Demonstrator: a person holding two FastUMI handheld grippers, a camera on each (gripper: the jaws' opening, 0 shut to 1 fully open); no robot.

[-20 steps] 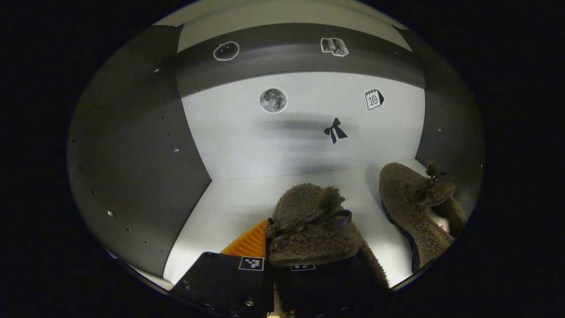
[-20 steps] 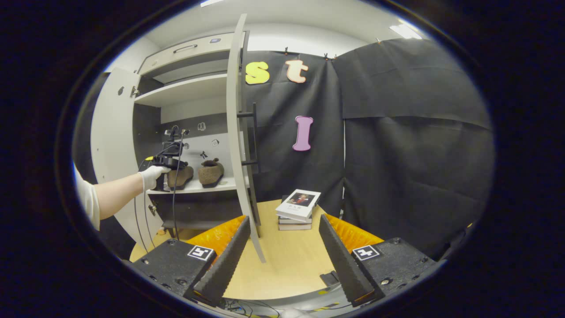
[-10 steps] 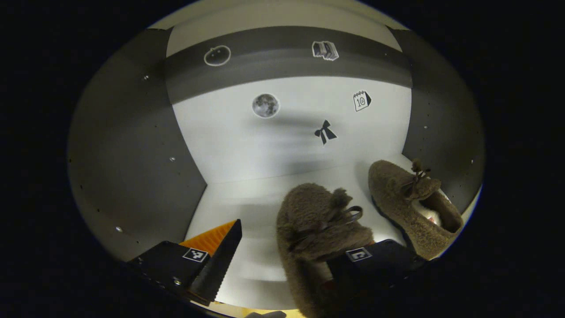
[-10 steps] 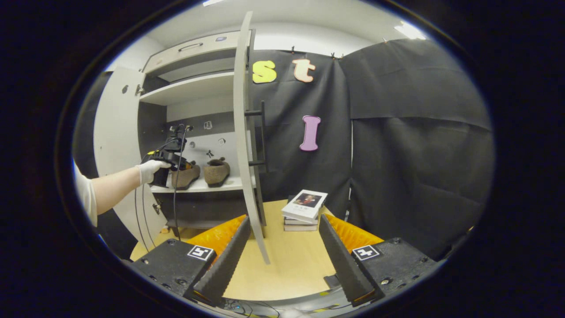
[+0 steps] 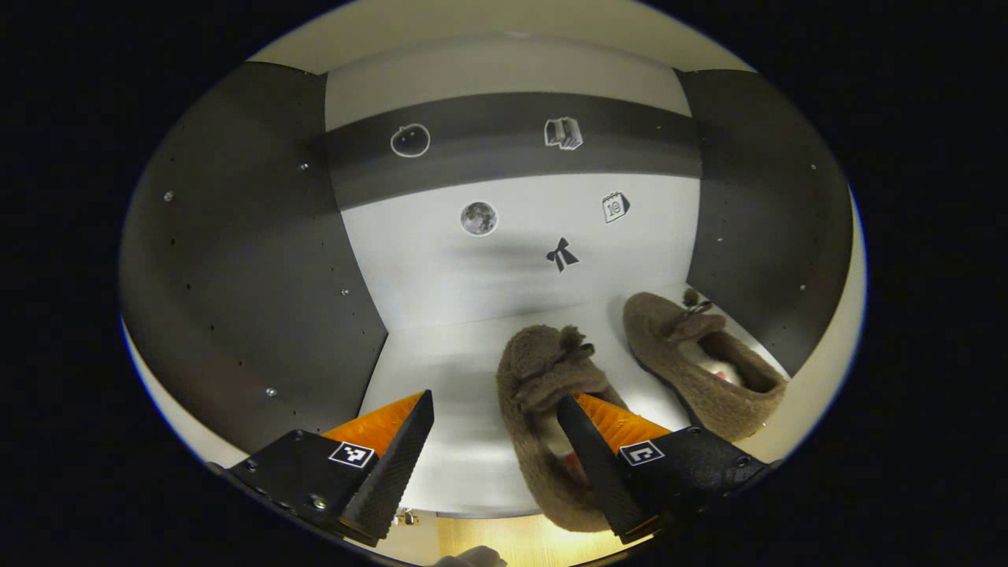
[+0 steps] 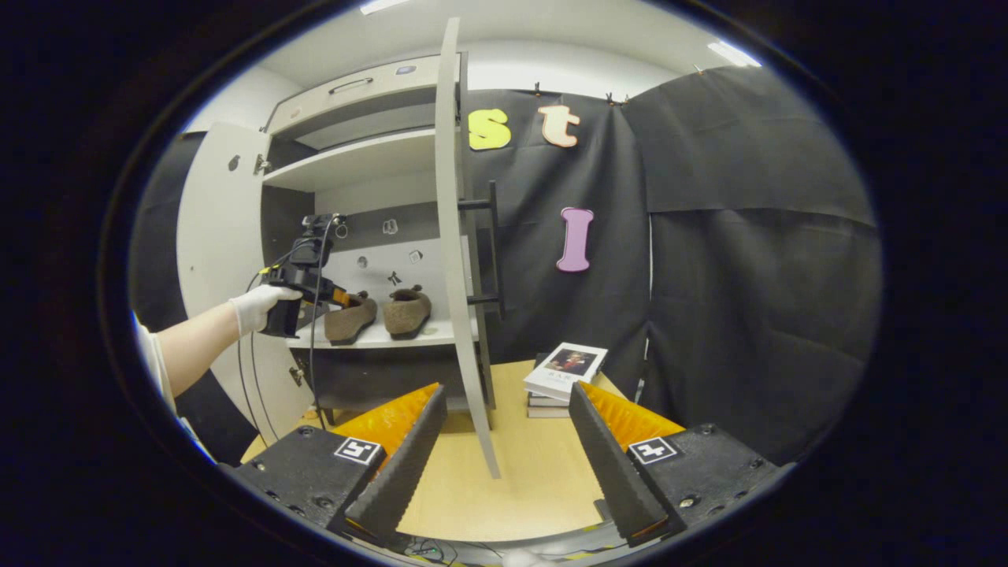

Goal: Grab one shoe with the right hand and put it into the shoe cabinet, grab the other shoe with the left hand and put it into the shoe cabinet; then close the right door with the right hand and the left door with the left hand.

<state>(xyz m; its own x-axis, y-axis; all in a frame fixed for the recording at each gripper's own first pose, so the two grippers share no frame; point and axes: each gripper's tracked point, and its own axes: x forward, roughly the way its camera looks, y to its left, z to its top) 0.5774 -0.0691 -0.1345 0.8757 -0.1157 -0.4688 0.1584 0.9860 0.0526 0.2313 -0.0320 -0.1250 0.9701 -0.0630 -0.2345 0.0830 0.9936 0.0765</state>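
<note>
Now both brown fuzzy shoes on the white shelf (image 5: 441, 354) inside the shoe cabinet (image 6: 370, 150), side by side, toes to the back wall. Near shoe (image 5: 543, 378) in left gripper view just past the left gripper (image 5: 496, 402), heel end hidden behind its right finger (image 5: 591, 465); cannot tell if touching. Far shoe (image 5: 685, 362) to the right of it, close to the dark side wall, a small gap between the two. Left gripper wide open, nothing held, fingers apart w/ bare shelf between. Small stickers (image 5: 479, 218) on the back wall: moon, bow, calendar, apple, books.

In right gripper view, same two shoes seen from the side: near shoe (image 6: 350, 317) and far shoe (image 6: 407, 309). Gloved hand (image 6: 256, 305) holds left gripper (image 6: 315, 287) at the shelf front, by the near shoe. Left door (image 6: 216, 260) and right door (image 6: 461, 260) both swung open, right door edge-on w/ a dark handle (image 6: 492, 244). Right gripper (image 6: 502, 402) low over the wood table (image 6: 535, 480), wide open, nothing held. Stack of books (image 6: 565, 374) on table, just right of right door.
</note>
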